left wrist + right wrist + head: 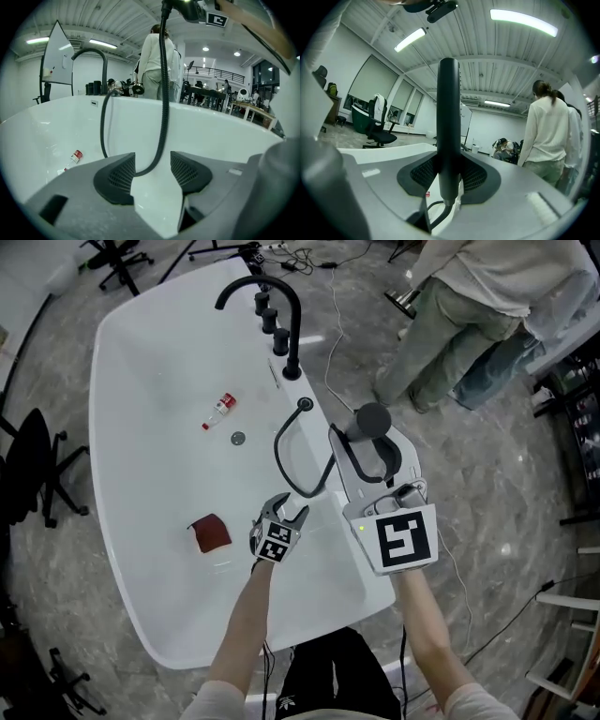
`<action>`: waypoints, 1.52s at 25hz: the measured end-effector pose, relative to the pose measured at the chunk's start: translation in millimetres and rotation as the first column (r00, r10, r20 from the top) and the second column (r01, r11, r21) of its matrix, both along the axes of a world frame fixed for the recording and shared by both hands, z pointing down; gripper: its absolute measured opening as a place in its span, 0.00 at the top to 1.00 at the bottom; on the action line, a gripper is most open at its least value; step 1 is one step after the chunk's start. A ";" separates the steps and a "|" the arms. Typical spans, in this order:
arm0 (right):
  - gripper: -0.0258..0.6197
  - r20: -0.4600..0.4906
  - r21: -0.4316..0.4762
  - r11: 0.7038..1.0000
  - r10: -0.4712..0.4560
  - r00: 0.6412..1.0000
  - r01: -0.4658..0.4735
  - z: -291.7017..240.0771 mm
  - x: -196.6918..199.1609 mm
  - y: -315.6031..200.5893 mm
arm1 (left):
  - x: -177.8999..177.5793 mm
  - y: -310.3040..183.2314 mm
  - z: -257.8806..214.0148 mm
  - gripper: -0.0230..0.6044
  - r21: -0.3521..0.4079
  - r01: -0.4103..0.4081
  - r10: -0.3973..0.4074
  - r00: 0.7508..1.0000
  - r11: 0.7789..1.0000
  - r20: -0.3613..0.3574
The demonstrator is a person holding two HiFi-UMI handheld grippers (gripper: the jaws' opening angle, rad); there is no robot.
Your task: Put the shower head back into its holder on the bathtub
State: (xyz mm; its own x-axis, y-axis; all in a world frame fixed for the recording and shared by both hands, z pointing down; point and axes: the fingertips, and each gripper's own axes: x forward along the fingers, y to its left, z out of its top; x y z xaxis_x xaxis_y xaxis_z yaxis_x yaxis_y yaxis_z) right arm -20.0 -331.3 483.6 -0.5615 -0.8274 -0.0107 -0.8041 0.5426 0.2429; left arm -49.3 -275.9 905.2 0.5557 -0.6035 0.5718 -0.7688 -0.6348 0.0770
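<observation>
The black shower head hangs over the tub's right rim, its handle upright between the pads of my right gripper, which is shut on it. Its black hose loops down from a round black fitting on the rim and back up to the handle. My left gripper is inside the white bathtub, open. In the left gripper view the hose dips into the gap of the left gripper without either pad pressing on it.
A black faucet with knobs stands on the far rim. In the tub lie a small red-capped bottle, a drain and a dark red cloth. People stand at the upper right; office chairs at the left.
</observation>
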 end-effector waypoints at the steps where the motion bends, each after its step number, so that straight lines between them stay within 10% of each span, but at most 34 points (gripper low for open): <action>1: 0.75 0.004 -0.014 1.000 0.009 1.000 -0.009 11.3 3.0 -4.4 | -0.1 -2.0 10.9 0.59 -0.003 -0.013 0.013 1.000 1.000 0.012; 11: 0.75 0.024 -0.092 0.996 0.009 1.000 -0.006 87.9 20.9 -35.1 | -5.1 -53.6 103.1 0.60 0.055 -0.051 0.039 0.982 0.997 0.187; 14: 0.75 0.037 -0.105 0.994 -0.001 0.999 0.005 88.5 24.8 -33.2 | -6.8 -63.1 110.7 0.87 0.031 -0.045 0.037 0.975 0.999 0.217; 16: 0.75 0.018 -0.094 0.996 0.009 1.000 -0.007 78.7 27.7 -33.8 | -11.8 -66.1 95.2 0.88 0.050 -0.009 -0.002 0.976 0.999 0.216; 27: 0.75 0.047 0.054 0.998 0.040 0.998 -0.043 -144.7 29.5 -37.0 | -36.0 -95.1 -144.3 0.88 0.241 0.074 -0.121 0.975 0.968 0.187; 38: 0.75 0.056 0.226 0.970 0.076 0.996 -0.086 -320.8 60.0 9.4 | 24.8 -138.1 -374.4 0.88 0.483 0.002 -0.062 0.992 0.876 0.109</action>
State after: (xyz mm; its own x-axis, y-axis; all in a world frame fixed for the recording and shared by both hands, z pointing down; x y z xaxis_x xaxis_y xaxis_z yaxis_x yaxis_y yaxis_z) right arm 40.0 -321.8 162.8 -0.4872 -0.8428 -0.2286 -0.8564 0.4098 0.3142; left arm -24.5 -414.0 530.8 0.4783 -0.8369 0.2662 -0.7736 -0.5450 -0.3233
